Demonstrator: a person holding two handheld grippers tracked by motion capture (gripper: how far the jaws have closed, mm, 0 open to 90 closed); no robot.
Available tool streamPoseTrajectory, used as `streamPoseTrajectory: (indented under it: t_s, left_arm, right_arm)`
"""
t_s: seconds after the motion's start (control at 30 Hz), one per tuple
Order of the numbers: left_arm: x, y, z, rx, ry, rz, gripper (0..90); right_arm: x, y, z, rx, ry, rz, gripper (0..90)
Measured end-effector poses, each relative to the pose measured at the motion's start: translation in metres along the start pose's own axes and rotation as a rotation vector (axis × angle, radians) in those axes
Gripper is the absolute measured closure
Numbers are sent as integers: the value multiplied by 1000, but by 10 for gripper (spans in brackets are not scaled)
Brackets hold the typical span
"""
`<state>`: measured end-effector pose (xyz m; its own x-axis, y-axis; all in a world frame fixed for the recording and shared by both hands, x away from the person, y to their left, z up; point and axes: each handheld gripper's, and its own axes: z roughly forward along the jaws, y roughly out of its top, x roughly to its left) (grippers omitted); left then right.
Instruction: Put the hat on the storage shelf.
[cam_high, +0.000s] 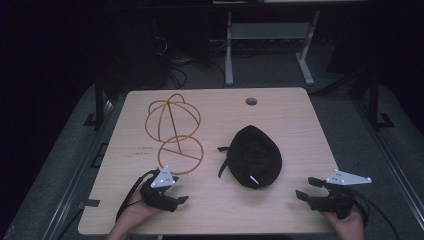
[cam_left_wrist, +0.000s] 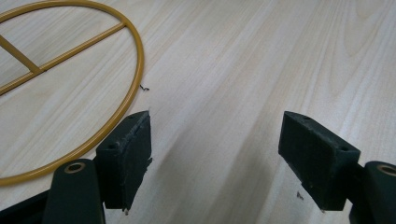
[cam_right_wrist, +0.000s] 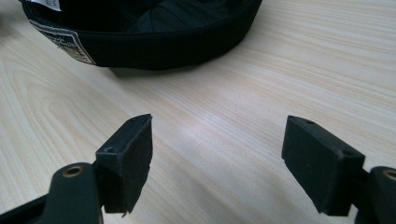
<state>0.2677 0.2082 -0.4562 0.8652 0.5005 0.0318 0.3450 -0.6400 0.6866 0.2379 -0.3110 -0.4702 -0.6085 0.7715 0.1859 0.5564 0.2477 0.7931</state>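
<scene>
Black cap (cam_high: 256, 156) lying open side up, mid-right on the surface (cam_high: 300, 120), strap trailing off its left side. Likely soft, light, floppy; would sag if lifted by one edge. Best hold judged at the stiff sweatband rim near the label (cam_right_wrist: 63, 38), close to the right gripper (cam_high: 310, 189); second hold on the opposite rim would keep it from folding. Yellow wire frame (cam_high: 173, 132) at the left, dome plus round base ring (cam_left_wrist: 70, 84): rigid, thin, light, probably slippery under the pads, prone to tipping or sliding. Take by a ring or spoke. Left gripper (cam_high: 172, 197) just beside the base ring, not touching, jaws wide apart and empty. Right gripper also wide apart, empty, aimed at the cap, bare wood between. Nothing blocking either approach; round hole (cam_high: 251, 101) at the far edge well apart.
</scene>
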Motion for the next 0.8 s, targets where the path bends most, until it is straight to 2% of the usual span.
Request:
streamPoseTrajectory:
  t_s: [0.13,0.37,0.4,0.5,0.63,0.8]
  left_arm:
    - [1,-1,-2,-17,-21,-22,251]
    - [0,0,-5,-31,-31,-37,252]
    - [-2,2,-5,-47,-34,-52,252]
    - [-3,3,-6,-47,-40,-51,252]
    - [-6,6,-5,-45,-42,-30,252]
    - [-9,14,-6,-62,-53,-39,251]
  right_arm:
    - [0,0,1,3,2,-4,243]
    - [0,0,0,-2,12,-1,243]
    - [1,1,0,-7,10,-5,243]
    - [2,1,-1,-14,12,-7,243]
    - [2,1,0,-11,10,-5,243]
    - [1,1,0,-11,12,-1,243]
